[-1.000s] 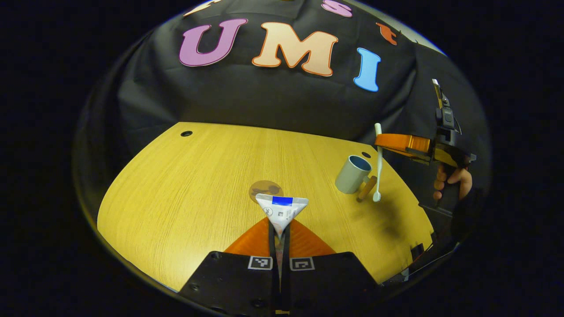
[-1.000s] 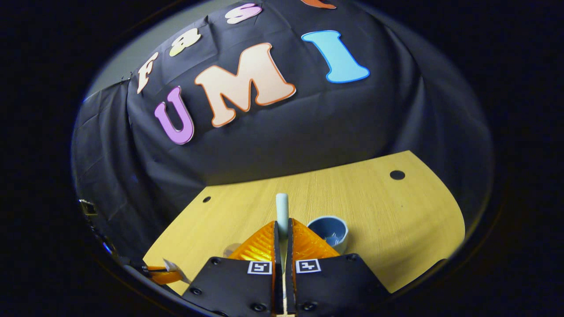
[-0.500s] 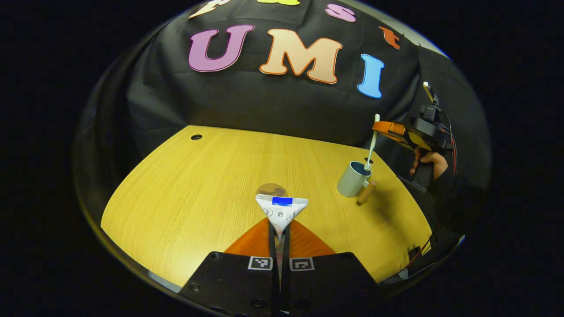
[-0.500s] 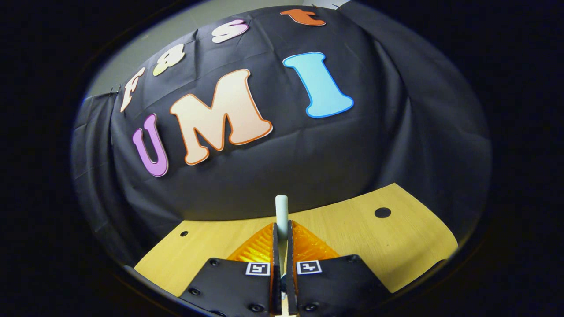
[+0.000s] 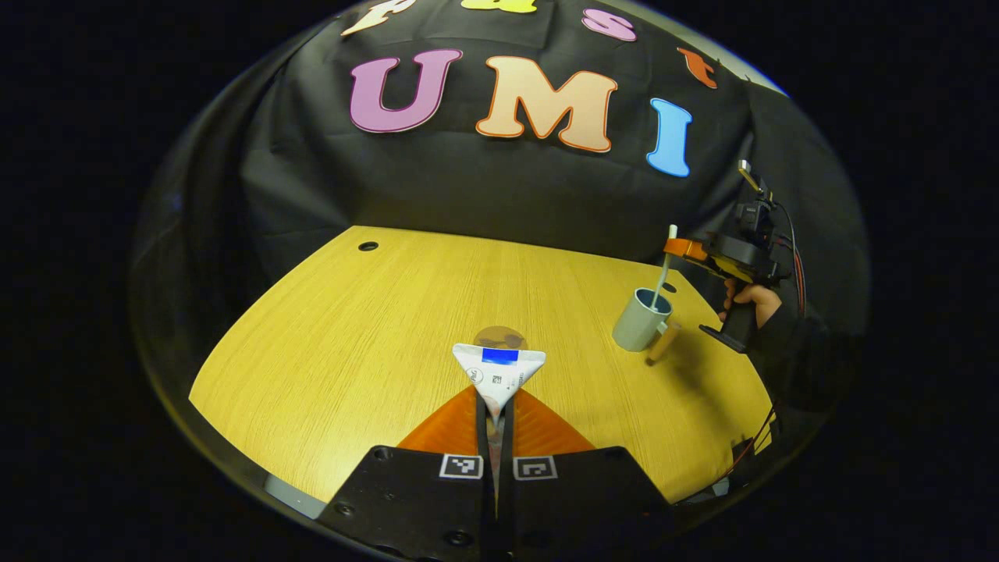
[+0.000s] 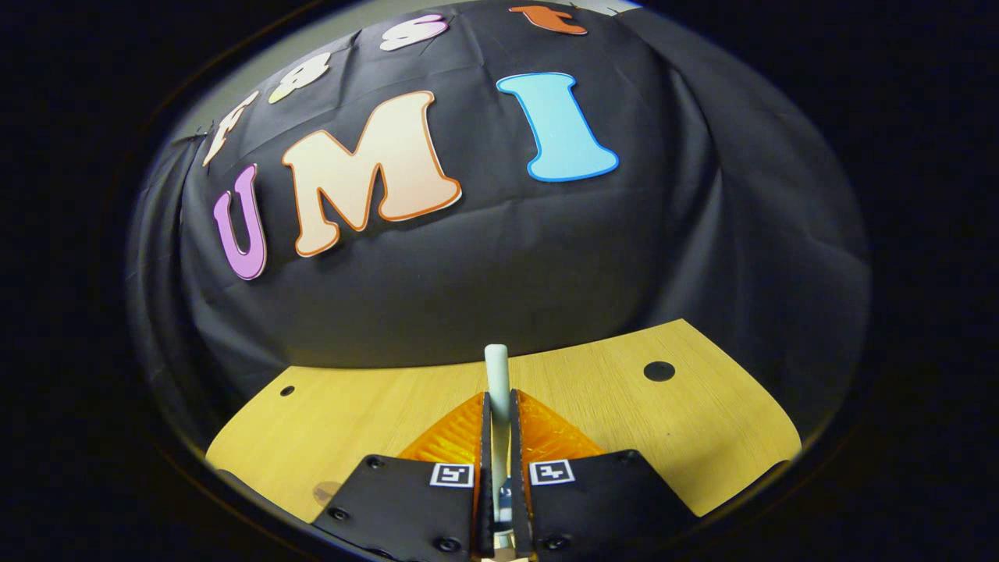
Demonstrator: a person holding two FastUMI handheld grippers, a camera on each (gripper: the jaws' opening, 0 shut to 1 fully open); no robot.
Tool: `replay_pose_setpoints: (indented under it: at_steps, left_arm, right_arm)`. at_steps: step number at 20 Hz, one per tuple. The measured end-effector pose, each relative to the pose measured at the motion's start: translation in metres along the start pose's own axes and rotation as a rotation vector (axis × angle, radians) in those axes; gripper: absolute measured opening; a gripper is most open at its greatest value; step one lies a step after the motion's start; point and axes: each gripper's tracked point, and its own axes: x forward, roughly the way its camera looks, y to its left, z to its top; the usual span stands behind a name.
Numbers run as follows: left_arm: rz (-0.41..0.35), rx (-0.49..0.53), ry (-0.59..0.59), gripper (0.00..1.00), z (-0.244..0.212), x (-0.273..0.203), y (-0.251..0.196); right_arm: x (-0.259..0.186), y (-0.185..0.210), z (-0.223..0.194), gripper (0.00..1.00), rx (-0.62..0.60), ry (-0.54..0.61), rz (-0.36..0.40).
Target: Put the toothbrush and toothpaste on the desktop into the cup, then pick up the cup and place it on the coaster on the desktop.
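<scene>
Almost there with the toothbrush [image 5: 663,267], dipping into the cup [image 5: 641,329] at right of frame.
Right claw [image 6: 499,406] clamped on it; left claw [image 5: 493,410] pinching toothpaste [image 5: 499,371], coaster [image 5: 500,338] waiting.

Orange-fingered hand-held gripper [image 5: 495,406], black body, square markers, screws

A second ago the toothbrush [image 5: 663,269] hung from the right gripper [image 5: 677,248] outside the cup [image 5: 641,320], beside its wooden handle, bristle end close to the surface [image 5: 351,343]. Now its lower end sits inside the cup, the shaft leaning, the jaws pinching it near the top. The hand [image 5: 751,298] has dropped lower. In the right gripper view, the cup has slipped from sight beneath the jaws, where it showed just right of them.
</scene>
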Motion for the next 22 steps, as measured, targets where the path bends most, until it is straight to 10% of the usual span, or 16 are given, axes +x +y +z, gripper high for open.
replay_pose_setpoints:
  at_steps: [4,7,22]
  left_arm:
    - [-0.031,0.006,-0.008,0.0,0.007,0.004,-0.012]
    - [-0.069,0.014,-0.021,0.0,0.017,0.013,-0.023]
    - [-0.327,0.128,-0.163,0.01,0.107,0.082,-0.143]
  right_arm:
    - [-0.012,0.003,-0.013,0.39,0.024,0.021,0.029]
    - [-0.027,-0.005,-0.027,0.96,0.01,0.042,0.032]
    - [-0.126,-0.069,-0.082,0.95,-0.026,0.144,-0.038]
